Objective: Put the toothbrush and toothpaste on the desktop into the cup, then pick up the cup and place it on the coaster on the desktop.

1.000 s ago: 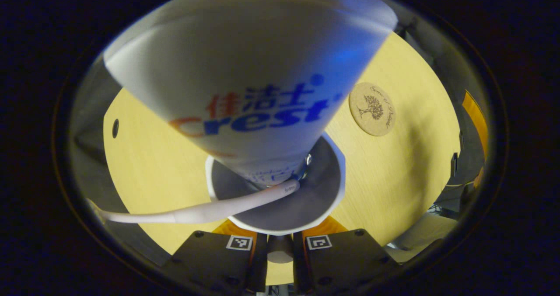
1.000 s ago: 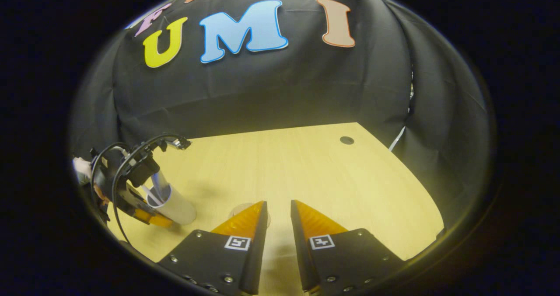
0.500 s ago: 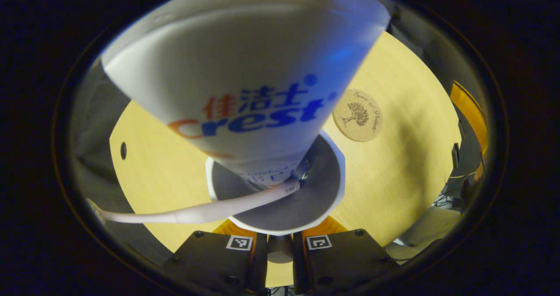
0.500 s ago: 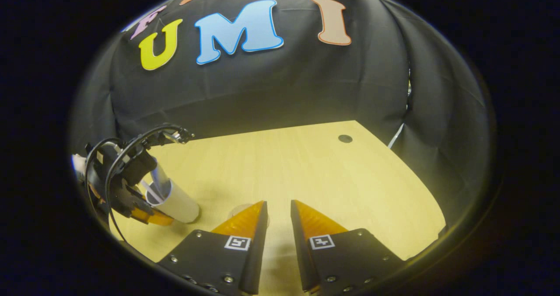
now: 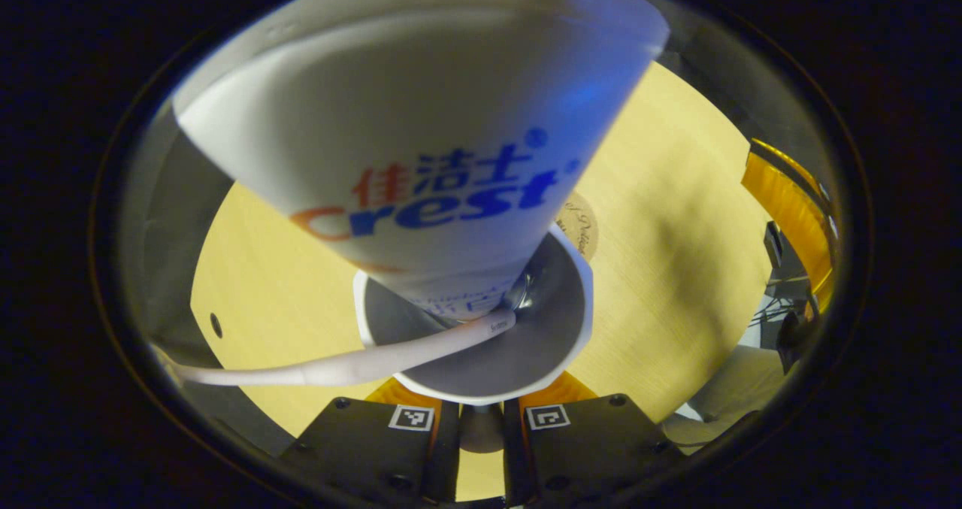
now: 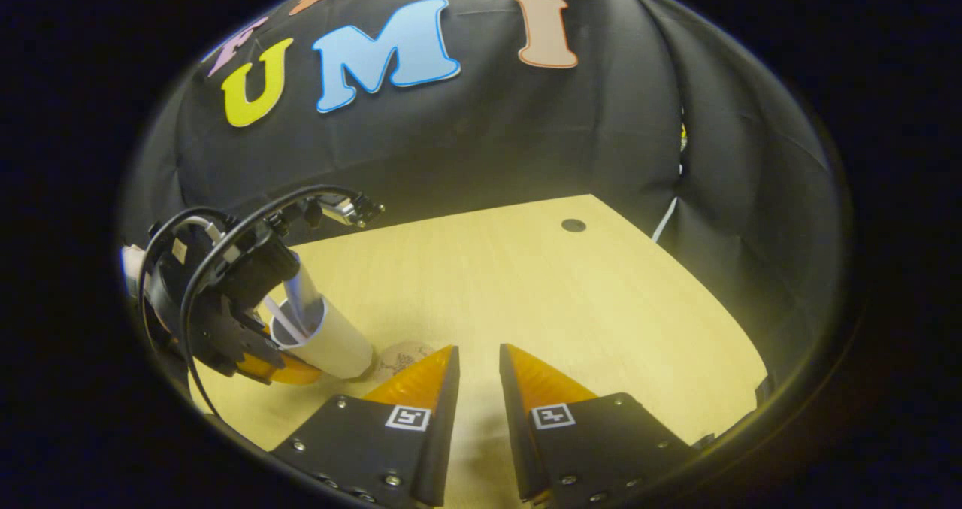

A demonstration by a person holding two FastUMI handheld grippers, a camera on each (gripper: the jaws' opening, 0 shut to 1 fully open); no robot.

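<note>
**Cup in transit toward the coaster: risks and surroundings**

Nearest in the left gripper view, the left tongs [image 5: 481,419] pinch the wall of the white cup [image 5: 571,321] at its rim, one finger inside and one outside. The cup holds the toothpaste [image 5: 421,140], which leans out toward the camera, and the white toothbrush [image 5: 338,362], whose handle projects sideways over the rim. Just beyond the cup, the coaster [image 5: 580,225] lies flat on the desk [image 5: 676,216], partly hidden behind the rim.

In the right gripper view, the right tongs [image 6: 479,362] hang spread and empty above the desk, with the cup tilted and close to the coaster's edge.

Probable faults from here:
- The grip acts on one side of the rim alone. The tall, top-heavy toothpaste could rotate the cup in the tongs.
- A tilted release could leave the base half off the coaster, or tip the cup over.
- The projecting toothbrush could slide out if the tilt increases.

The desk is pale wood grain with a small dark round hole near its far corner. Black cloth encloses the booth behind it.
</note>
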